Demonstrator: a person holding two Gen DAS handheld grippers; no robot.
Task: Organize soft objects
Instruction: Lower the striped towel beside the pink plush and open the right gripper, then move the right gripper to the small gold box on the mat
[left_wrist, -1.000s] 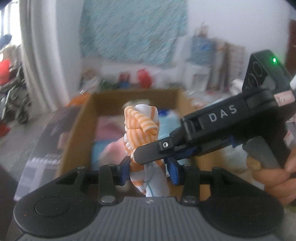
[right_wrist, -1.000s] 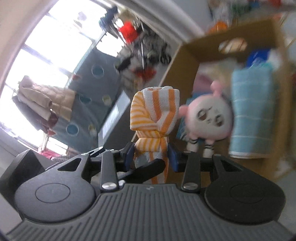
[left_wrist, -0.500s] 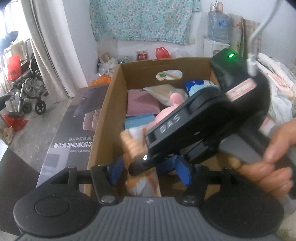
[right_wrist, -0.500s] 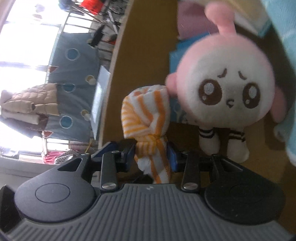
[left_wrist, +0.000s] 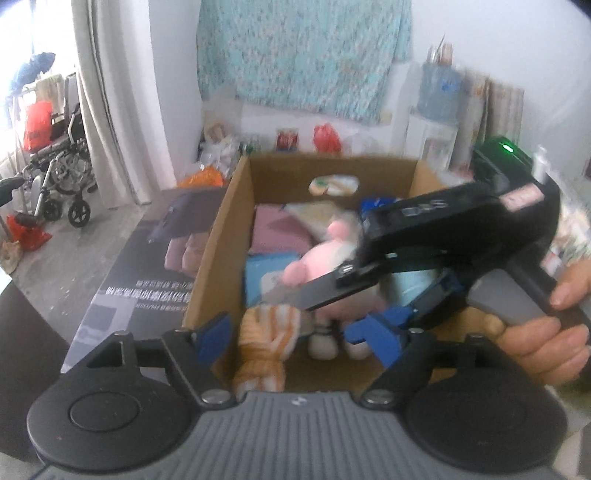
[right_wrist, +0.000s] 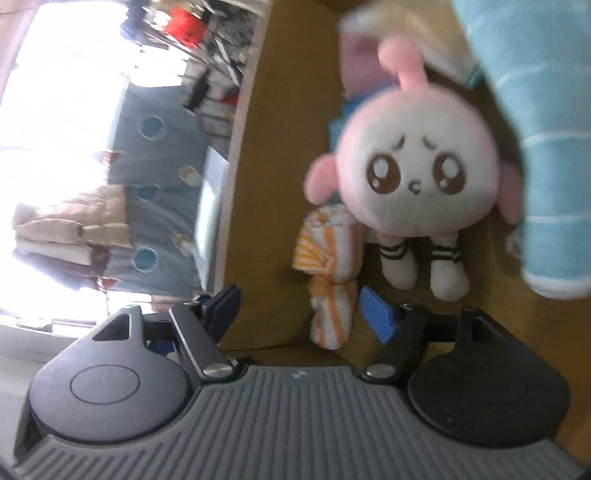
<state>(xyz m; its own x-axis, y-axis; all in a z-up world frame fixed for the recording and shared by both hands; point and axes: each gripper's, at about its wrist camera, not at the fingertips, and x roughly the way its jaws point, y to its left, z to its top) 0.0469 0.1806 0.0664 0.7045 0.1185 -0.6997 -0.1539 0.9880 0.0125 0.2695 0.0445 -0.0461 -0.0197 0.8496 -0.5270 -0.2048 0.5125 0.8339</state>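
striped cloth bundle (right_wrist: 330, 280) | long axis upright | in cardboard box (right_wrist: 266, 192)

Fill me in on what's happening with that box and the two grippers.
A person is sorting soft things into a cardboard box, holding a gripper in each hand. Both the left gripper and the right gripper are opening their jaws around an orange-striped cloth bundle, with no pad pressing on it. The bundle sits in the box beside a pink plush toy, with a blue striped towel on the toy's far side. The person's hand grips the right gripper's handle.
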